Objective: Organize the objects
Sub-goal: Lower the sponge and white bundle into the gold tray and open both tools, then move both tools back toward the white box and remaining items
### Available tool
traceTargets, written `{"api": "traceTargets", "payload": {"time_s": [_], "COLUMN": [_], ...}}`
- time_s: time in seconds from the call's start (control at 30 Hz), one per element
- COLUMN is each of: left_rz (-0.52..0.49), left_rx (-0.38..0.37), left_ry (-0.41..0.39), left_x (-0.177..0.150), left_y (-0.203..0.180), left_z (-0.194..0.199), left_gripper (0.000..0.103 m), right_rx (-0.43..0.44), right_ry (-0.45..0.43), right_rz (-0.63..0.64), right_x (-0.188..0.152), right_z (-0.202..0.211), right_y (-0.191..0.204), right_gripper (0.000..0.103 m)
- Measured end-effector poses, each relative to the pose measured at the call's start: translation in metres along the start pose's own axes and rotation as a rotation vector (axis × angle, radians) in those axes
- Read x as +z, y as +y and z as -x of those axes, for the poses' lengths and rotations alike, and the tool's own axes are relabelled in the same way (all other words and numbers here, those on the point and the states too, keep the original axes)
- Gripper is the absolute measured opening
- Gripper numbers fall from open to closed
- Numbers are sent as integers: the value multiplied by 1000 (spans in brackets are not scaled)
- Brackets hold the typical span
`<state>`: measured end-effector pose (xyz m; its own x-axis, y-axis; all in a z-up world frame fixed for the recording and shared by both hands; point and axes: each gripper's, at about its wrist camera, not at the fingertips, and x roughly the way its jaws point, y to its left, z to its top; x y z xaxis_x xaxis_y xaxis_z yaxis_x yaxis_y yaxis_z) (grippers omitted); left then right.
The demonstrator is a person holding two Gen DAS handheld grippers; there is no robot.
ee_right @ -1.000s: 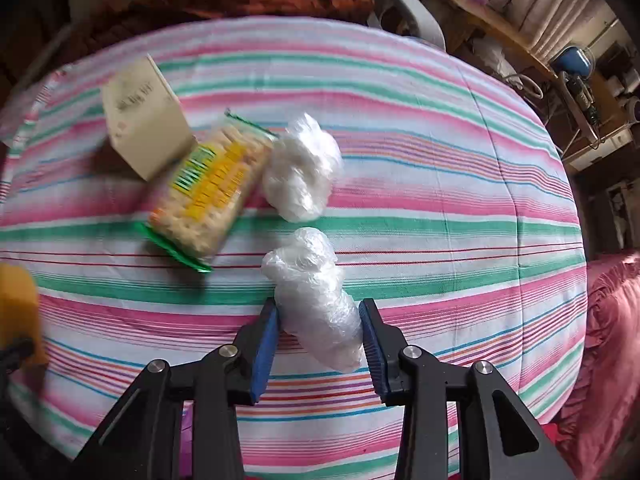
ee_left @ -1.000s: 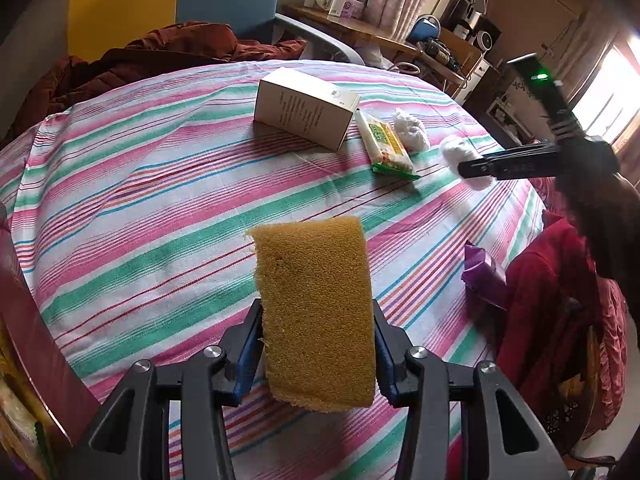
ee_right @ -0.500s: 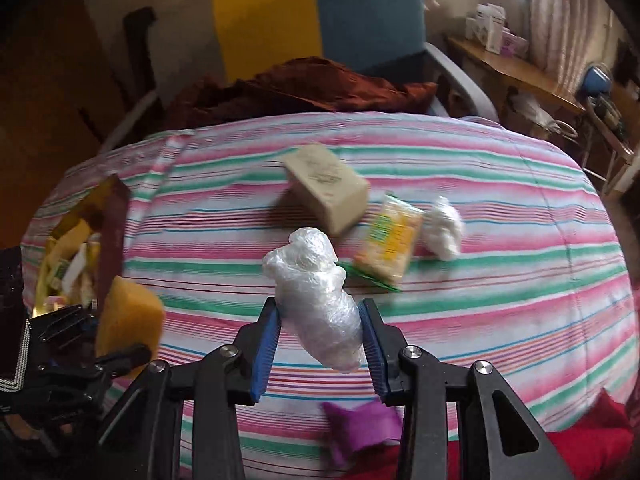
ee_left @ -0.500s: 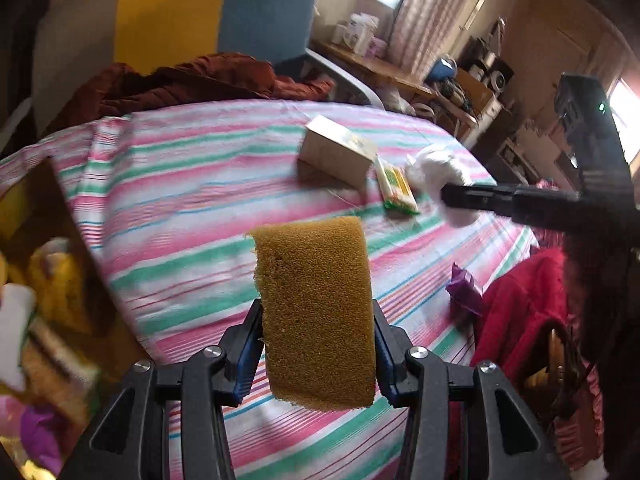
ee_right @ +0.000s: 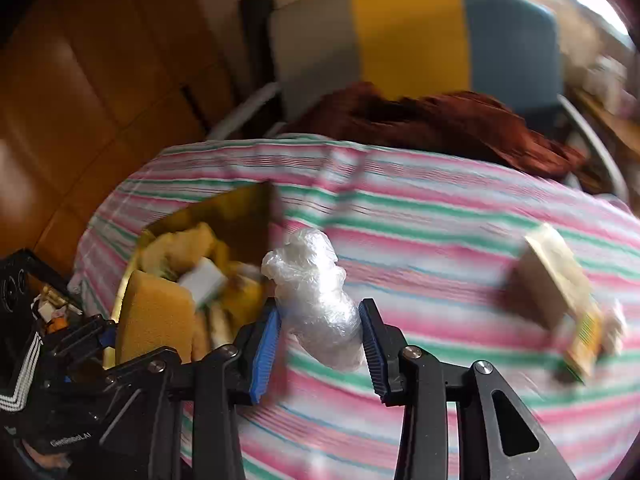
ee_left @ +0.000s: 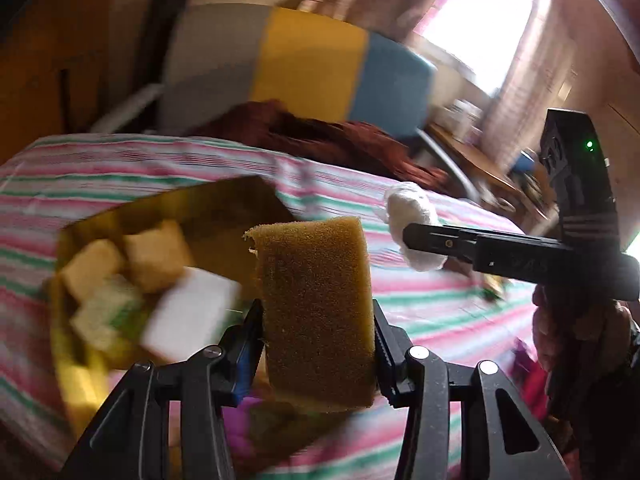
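My left gripper (ee_left: 318, 336) is shut on a yellow-brown sponge (ee_left: 316, 304), held upright just right of an open gold-lined bag (ee_left: 224, 204) with several sponges and a white block inside. My right gripper (ee_right: 318, 344) is shut on a crumpled clear plastic bundle (ee_right: 316, 304), held above the striped tablecloth (ee_right: 440, 216) just right of the same bag (ee_right: 236, 216). In the left wrist view the right gripper (ee_left: 424, 240) reaches in from the right with the bundle (ee_left: 412, 208). In the right wrist view the left gripper (ee_right: 100, 336) and its sponge (ee_right: 156, 320) show at lower left.
A cardboard box (ee_right: 556, 280), a yellow snack packet (ee_right: 586, 340) and a white bundle (ee_right: 616, 324) lie at the table's right. A dark red cloth (ee_right: 440, 120) lies on a grey, yellow and blue chair (ee_right: 412, 32) behind the table. A wooden wall (ee_right: 80, 80) is at left.
Both grippers have swung left across the table while keeping their loads. The open bag has come into full view; the box and snack packet have slid off to the right.
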<state>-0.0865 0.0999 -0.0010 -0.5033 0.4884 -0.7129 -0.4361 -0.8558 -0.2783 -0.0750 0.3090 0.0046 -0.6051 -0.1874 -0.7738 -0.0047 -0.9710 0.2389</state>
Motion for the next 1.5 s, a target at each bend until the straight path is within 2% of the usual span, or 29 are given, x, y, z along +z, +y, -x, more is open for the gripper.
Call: {"api": "traceTargets", "payload": {"time_s": [0.23, 0.3, 0.43, 0.5, 0.57, 0.63, 1.03, 1.3, 1.5], "left_rz": [71, 86, 132, 141, 150, 153, 136, 75, 72], "left_rx": [115, 129, 140, 128, 113, 127, 261, 393, 441], "left_ry": [-3, 10, 35, 26, 25, 27, -68, -170, -175], "left_x": [13, 11, 5, 0, -4, -8, -27, -35, -38], "left_y": [60, 71, 86, 87, 88, 88, 76, 60, 54], "left_z": [-17, -24, -29, -26, -25, -24, 27, 57, 62], "left_gripper": [50, 51, 55, 65, 68, 68, 69, 70, 70], "right_rx": [4, 14, -6, -15, -73, -112, -190, -179, -163], "right_ry": [37, 57, 28, -16, -74, -152, -166, -168, -187], "right_rz": [62, 66, 54, 61, 90, 135, 132, 127, 122], "right_x": [53, 62, 67, 62, 54, 43, -17, -51, -67], "right_z": [-66, -80, -84, -75, -64, -48, -15, -4, 4], "right_y": [62, 72, 76, 78, 82, 89, 97, 100, 99], "right_gripper": [44, 51, 74, 82, 97, 103, 103, 103, 103]}}
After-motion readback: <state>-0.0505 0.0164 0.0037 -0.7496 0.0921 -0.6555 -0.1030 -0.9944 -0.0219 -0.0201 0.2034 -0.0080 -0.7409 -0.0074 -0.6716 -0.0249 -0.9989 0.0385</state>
